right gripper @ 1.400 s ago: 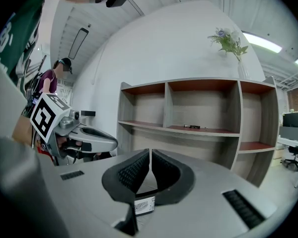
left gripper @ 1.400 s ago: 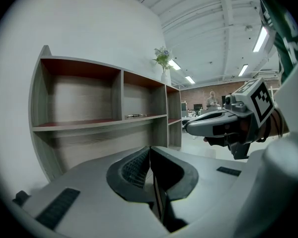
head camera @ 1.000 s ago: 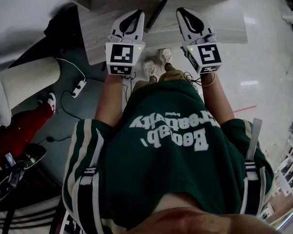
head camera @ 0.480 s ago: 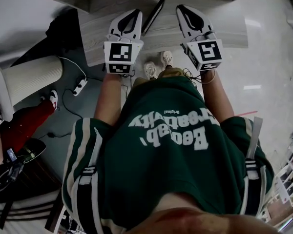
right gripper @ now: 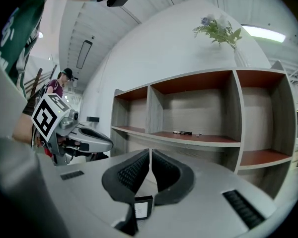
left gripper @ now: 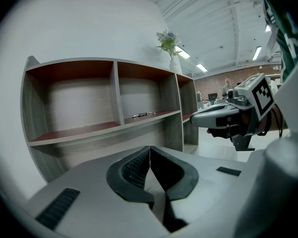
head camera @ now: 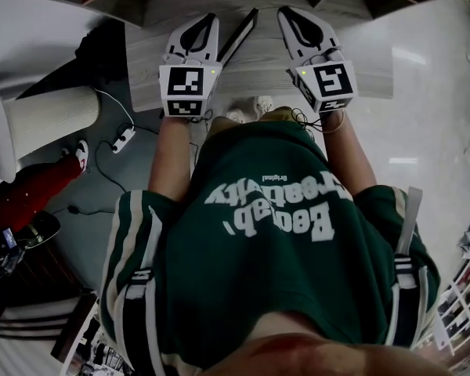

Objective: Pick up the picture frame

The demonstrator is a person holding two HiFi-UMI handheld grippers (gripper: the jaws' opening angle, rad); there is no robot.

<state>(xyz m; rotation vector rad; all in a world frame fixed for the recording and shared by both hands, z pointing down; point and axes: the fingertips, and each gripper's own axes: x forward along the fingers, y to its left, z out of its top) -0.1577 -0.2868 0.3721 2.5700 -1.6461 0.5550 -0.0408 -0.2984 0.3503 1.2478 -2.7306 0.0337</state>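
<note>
- Picture frame (head camera: 239, 36): we can only make it out in the head view, upper middle. It's a slim dark slab seen nearly edge-on, on the grey wooden bench (head camera: 360, 53).
- It sits right between our two grippers, touching neither as far as we can tell.
- Left gripper (head camera: 211, 18), just left of it: jaws together, nothing in them.
- Right gripper (head camera: 287, 12), just right of it: same deal, jaws together and empty.
- Both gripper views face a shelf unit (left gripper: 114, 83) with reddish boards. There's a vase of flowers (left gripper: 171, 51) up top and a small dark pen-like thing (right gripper: 183, 132) on a middle shelf.
</note>
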